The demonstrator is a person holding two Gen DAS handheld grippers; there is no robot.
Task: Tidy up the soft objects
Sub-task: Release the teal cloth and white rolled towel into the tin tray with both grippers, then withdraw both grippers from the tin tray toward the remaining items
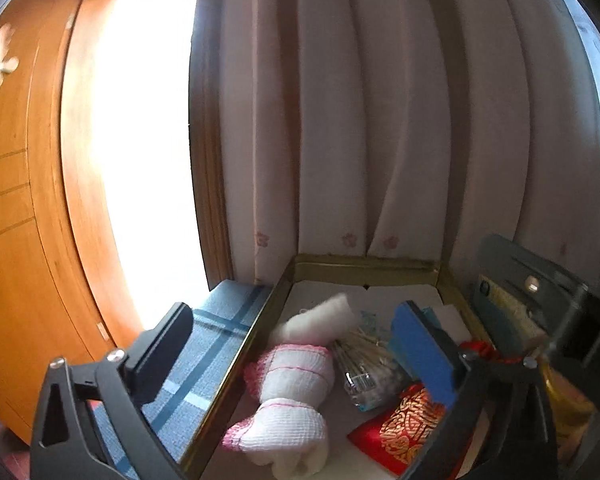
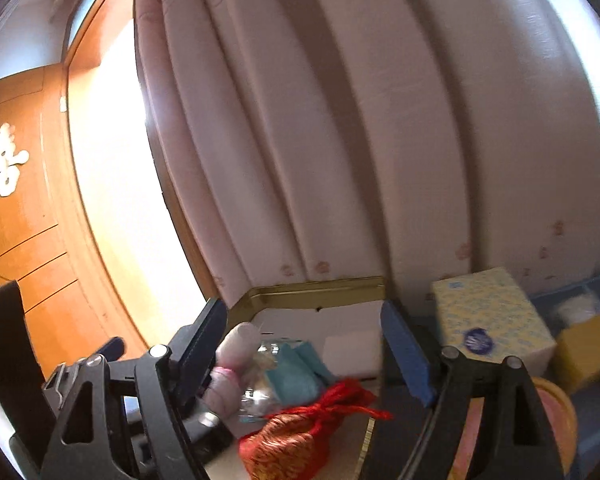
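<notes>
A gold-rimmed tray [image 1: 364, 266] holds soft things: white rolled towels in pink-edged netting [image 1: 290, 396], a clear bag of cotton swabs [image 1: 364, 368], and a red and gold pouch [image 1: 404, 428]. My left gripper [image 1: 296, 352] hovers open and empty above the towels. In the right wrist view the tray [image 2: 320, 286] shows the towels [image 2: 228, 376], a teal cloth [image 2: 296, 372] and the red pouch [image 2: 300, 436]. My right gripper [image 2: 304, 344] is open and empty above them.
A blue checked tablecloth [image 1: 204, 356] lies left of the tray. A yellow and blue tissue box [image 2: 488, 316] and a yellow sponge [image 2: 588, 352] stand to the right. Pale curtains [image 2: 340, 140] hang behind. A wooden door [image 1: 16, 240] is at the left.
</notes>
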